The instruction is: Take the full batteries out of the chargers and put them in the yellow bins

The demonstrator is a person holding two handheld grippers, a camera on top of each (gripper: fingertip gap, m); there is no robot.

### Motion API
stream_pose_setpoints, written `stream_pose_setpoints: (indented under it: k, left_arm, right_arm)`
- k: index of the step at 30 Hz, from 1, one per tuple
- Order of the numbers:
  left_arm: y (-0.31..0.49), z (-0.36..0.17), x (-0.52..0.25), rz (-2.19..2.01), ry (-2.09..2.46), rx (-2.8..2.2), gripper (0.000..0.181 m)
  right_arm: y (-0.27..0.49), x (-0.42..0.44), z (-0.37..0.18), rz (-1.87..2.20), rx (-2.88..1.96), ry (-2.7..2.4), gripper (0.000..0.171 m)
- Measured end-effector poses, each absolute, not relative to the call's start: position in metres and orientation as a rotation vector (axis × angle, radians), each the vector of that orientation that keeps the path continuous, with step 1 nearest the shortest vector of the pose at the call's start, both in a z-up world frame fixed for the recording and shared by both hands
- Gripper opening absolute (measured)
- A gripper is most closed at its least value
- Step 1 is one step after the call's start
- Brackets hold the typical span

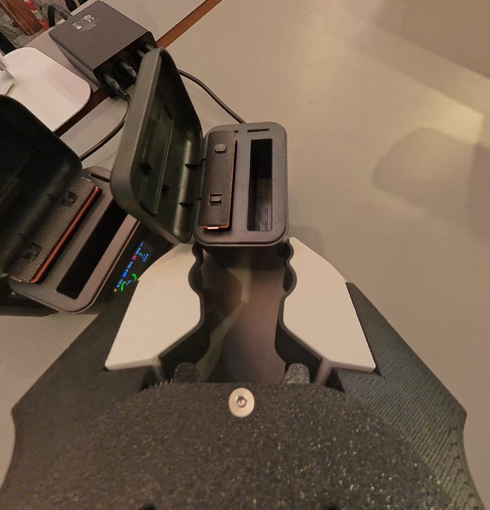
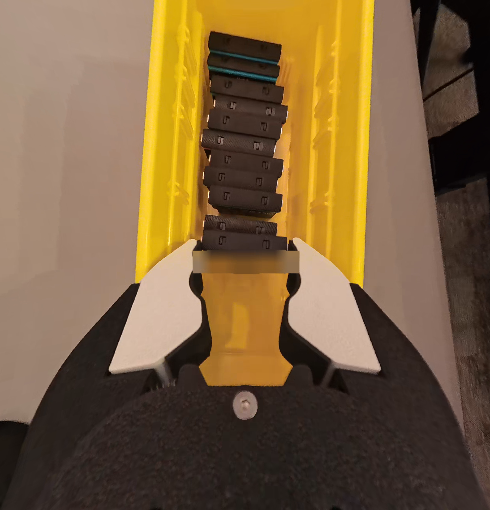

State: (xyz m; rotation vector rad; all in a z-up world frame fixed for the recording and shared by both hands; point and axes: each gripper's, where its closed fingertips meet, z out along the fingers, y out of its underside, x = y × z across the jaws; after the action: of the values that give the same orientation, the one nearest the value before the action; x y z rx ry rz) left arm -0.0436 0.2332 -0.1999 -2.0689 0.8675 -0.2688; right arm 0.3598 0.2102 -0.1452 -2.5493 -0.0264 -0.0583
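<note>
Gripping the near end of a black charger [image 1: 239, 248], your left tool [image 1: 241, 249] has its two white fingers [image 1: 315, 289] closed against the case's sides. That charger's lid [image 1: 155, 149] stands open to the left; a battery [image 1: 217, 179] sits in its left slot, and the right slot [image 1: 260, 185] is bare. A second open charger [image 1: 73, 237] with a lit display stands just left of it on the tabletop [image 1: 376, 110], also holding one battery [image 1: 56, 234]. Your right tool [image 2: 244, 244] is clamped on a black battery [image 2: 244, 244] by its ends, inside the near part of the yellow bin [image 2: 161, 138]. Beyond it a row of batteries [image 2: 244, 132] stands on edge, running to the far end.
</note>
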Motion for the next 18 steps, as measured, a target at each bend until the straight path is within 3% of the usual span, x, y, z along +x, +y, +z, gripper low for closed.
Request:
stream_pose_setpoints:
  k: [18]
  left_arm:
    - [0.2302,-0.1999,-0.0450,-0.269,0.878,-2.062,0.055]
  right_arm:
    - [0.2190,0.3588,-0.1437,-0.042,-2.562,-0.019,0.056]
